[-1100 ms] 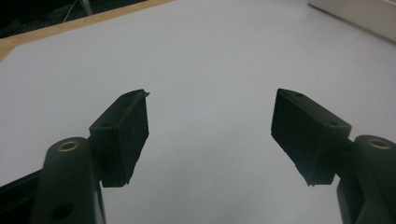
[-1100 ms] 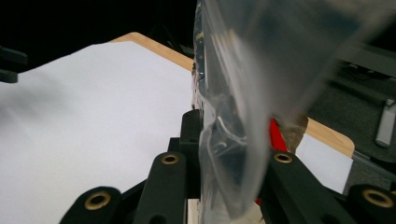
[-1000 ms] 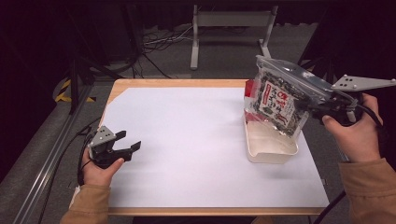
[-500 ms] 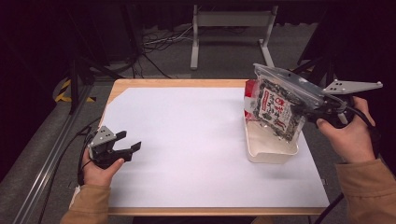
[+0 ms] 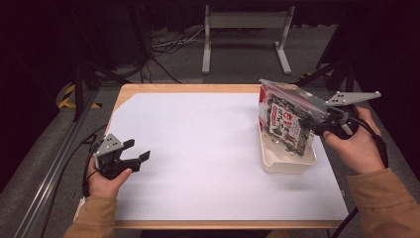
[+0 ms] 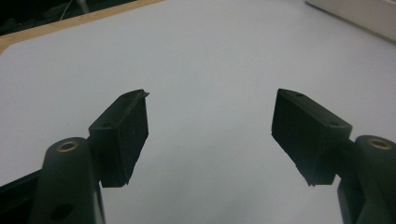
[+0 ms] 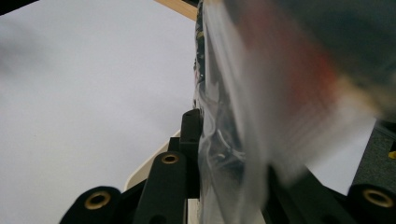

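Right jaws: my right gripper point(image 5: 324, 120) is clamped on the bag point(image 5: 286, 119); in the right gripper view the clear film point(image 7: 243, 140) runs between the two black jaws, pinched at its edge.
Left jaws: my left gripper point(image 5: 137, 154) stands spread wide and released; in the left gripper view the gap between the jaws shows bare white worktop point(image 6: 210, 93), nothing touched.
Right hand: my right hand point(image 5: 357, 144) comes in from the right edge of the worktop, raised above it, the gripper pointing left toward the bag.
Left hand: my left hand point(image 5: 106, 176) rests low at the near left corner of the worktop, gripper aimed right, well apart from the bag.
Bag, position: held off the worktop at the right side, hanging tilted over the tray point(image 5: 282, 161); its lower end reaches into the tray. I cannot tell whether it touches the tray floor.
Bag, appearance: clear plastic with a sealed top strip, dark speckled contents, and a red-and-white label on the face.
Tray: white, shallow, rectangular, standing on the worktop's right half, near the right edge.
Worktop: white sheet on a wooden board point(image 5: 198, 88).
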Available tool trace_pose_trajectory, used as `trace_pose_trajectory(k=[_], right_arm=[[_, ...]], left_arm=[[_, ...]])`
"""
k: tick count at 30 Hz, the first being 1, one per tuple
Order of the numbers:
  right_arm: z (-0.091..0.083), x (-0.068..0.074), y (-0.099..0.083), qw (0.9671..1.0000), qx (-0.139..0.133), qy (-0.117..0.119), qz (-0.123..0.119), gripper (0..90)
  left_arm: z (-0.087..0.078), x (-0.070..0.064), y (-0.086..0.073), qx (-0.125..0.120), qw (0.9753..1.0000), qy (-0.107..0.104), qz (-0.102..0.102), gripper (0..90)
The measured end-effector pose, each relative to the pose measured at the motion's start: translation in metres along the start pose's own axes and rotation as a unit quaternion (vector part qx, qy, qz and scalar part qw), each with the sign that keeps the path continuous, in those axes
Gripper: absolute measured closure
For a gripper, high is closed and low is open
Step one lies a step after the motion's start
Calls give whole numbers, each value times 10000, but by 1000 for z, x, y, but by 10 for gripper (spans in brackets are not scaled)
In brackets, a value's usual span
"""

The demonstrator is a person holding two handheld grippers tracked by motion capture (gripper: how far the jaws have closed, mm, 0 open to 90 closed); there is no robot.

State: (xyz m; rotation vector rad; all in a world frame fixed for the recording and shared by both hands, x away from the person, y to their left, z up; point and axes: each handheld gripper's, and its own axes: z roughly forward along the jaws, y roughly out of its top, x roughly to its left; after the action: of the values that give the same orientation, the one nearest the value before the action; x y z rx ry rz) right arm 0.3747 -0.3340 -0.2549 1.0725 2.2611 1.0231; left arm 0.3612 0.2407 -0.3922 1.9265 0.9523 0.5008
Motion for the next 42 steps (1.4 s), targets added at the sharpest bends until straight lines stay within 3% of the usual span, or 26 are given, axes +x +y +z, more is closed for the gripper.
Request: trace_pose_trajectory(k=[10,14,22,32,40,42], right_arm=[[9,-5,-15,9998,-49,54,180,763],[18,-8,-24,9991,-8,82,408,763],[17,-11,-38,9982,-233,68,543,763],[19,-31,-55,9929,-572,244,1011,759],[19,-30,-53,9935,-768,233,812,745],[20,-28,-52,9942,-798,114,714,654]], left_arm=[[1,-1,0,-4,10000,-21,-26,274],[2,-1,0,1,10000,-25,-23,274],[2,-2,0,16,10000,-36,7,272],[2,-2,-1,31,10000,-30,-38,269],[2,0,-1,32,10000,-30,-16,267],[2,0,-2,32,10000,-35,-31,267]])
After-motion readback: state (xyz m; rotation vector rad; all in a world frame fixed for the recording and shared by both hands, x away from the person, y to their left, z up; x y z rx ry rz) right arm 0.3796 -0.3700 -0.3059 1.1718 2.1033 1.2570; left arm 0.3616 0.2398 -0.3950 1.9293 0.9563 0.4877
